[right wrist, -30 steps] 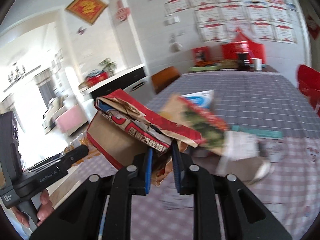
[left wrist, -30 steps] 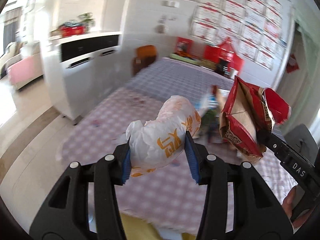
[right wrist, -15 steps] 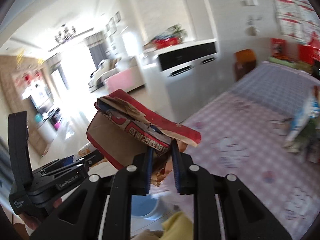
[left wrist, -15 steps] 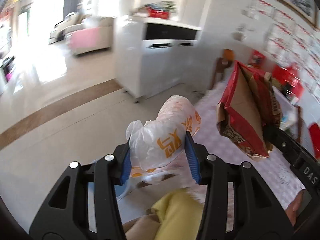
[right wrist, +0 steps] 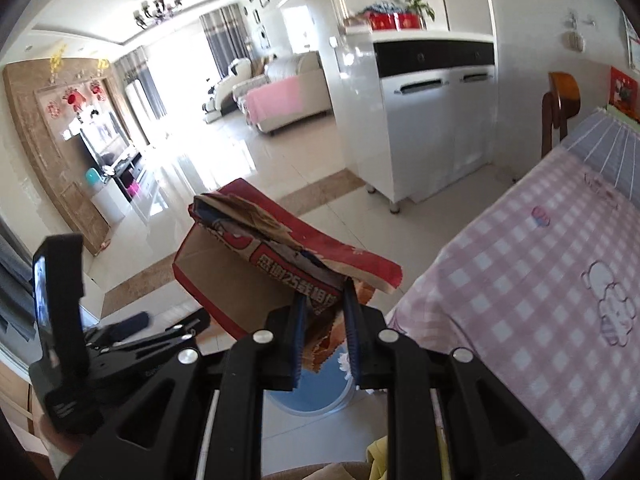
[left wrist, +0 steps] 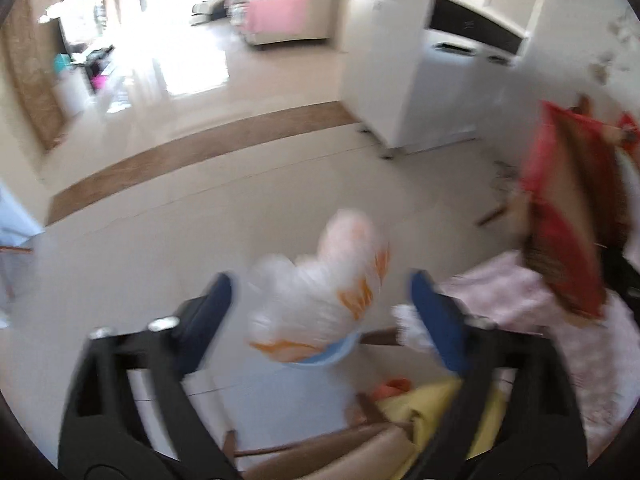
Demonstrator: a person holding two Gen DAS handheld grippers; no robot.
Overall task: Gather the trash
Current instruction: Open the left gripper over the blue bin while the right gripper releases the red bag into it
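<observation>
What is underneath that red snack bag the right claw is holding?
Below the red snack bag, a pale blue bin stands on the tiled floor. Only part of its rim and inside shows; the right claw and the bag cover the rest, so its contents stay unseen.

**Readable print**

Red snack bag (right wrist: 256,276) — white Chinese characters with the number "25" on its side, only partly legible. White plastic bag (left wrist: 320,300) — orange lettering, too blurred to read.
</observation>
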